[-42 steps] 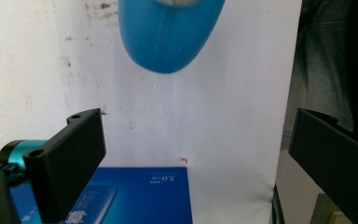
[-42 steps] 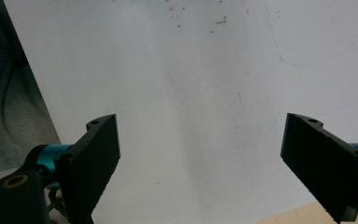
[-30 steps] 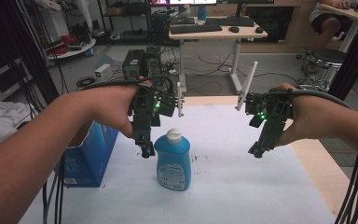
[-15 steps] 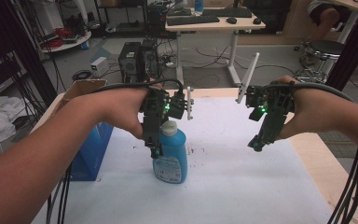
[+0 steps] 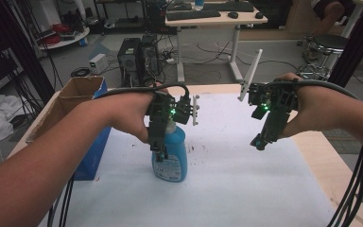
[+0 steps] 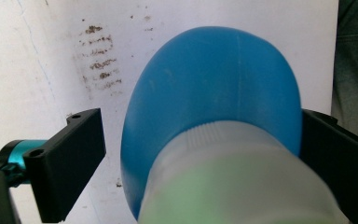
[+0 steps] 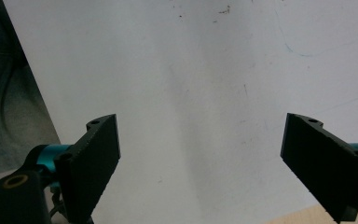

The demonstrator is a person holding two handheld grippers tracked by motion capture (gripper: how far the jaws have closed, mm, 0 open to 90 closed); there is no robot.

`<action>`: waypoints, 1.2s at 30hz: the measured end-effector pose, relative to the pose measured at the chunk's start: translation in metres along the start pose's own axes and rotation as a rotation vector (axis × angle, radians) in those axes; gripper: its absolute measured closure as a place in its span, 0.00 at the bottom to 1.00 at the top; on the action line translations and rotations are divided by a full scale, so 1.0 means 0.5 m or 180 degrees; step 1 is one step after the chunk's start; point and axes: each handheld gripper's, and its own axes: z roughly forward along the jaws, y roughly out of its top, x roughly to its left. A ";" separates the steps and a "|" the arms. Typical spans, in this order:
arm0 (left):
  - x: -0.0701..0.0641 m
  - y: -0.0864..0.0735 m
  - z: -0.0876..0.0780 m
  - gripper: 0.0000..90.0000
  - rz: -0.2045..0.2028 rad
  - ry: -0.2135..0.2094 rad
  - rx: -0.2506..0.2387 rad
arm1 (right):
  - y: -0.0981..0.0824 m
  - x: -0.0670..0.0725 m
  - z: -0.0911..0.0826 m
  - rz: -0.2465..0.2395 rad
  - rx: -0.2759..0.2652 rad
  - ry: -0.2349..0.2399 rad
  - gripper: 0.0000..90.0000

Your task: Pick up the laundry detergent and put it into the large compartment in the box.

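Observation:
A blue bottle [image 5: 174,163] with a pale cap stands upright on the white mat [image 5: 227,189], left of its middle. My left gripper [image 5: 160,152] points down over the bottle, its jaws astride the upper part. In the left gripper view the bottle's blue shoulder [image 6: 214,84] and blurred cap [image 6: 233,182] lie between the jaws of the left gripper [image 6: 201,119]; a gap shows at the left jaw, while the right jaw lies against or very near the bottle. My right gripper [image 5: 259,143] hangs tilted above the mat to the right. The right gripper [image 7: 203,122] is open with nothing between its jaws.
An open cardboard box [image 5: 78,94] with a blue side stands at the table's left edge. Brown specks [image 5: 191,149] mark the mat beside the bottle. Bare wood of the table [image 5: 331,161] runs along the right. Desks, computer towers and cables lie beyond the far edge.
My left gripper has come down from just behind the bottle's cap onto the bottle, so its jaws now straddle it. The right gripper has stayed put.

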 end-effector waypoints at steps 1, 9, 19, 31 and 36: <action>0.000 0.000 0.001 0.04 0.0008 0.0017 0.0009 | 0.000 0.000 0.000 -0.0002 0.0001 -0.0003 0.12; 0.002 0.000 0.003 0.11 0.0041 0.0024 -0.0010 | 0.001 -0.001 0.002 0.0030 0.0001 0.0005 0.12; -0.002 0.000 0.001 0.18 0.0041 0.0009 0.0010 | 0.005 -0.001 0.004 0.0024 0.0017 0.0008 0.12; -0.002 0.001 -0.004 0.25 0.0048 0.0045 -0.0010 | 0.005 0.000 0.004 0.0038 0.0019 0.0000 0.12; -0.002 0.002 -0.003 0.30 0.0053 0.0031 -0.0007 | 0.005 0.000 0.005 0.0043 0.0037 0.0004 0.12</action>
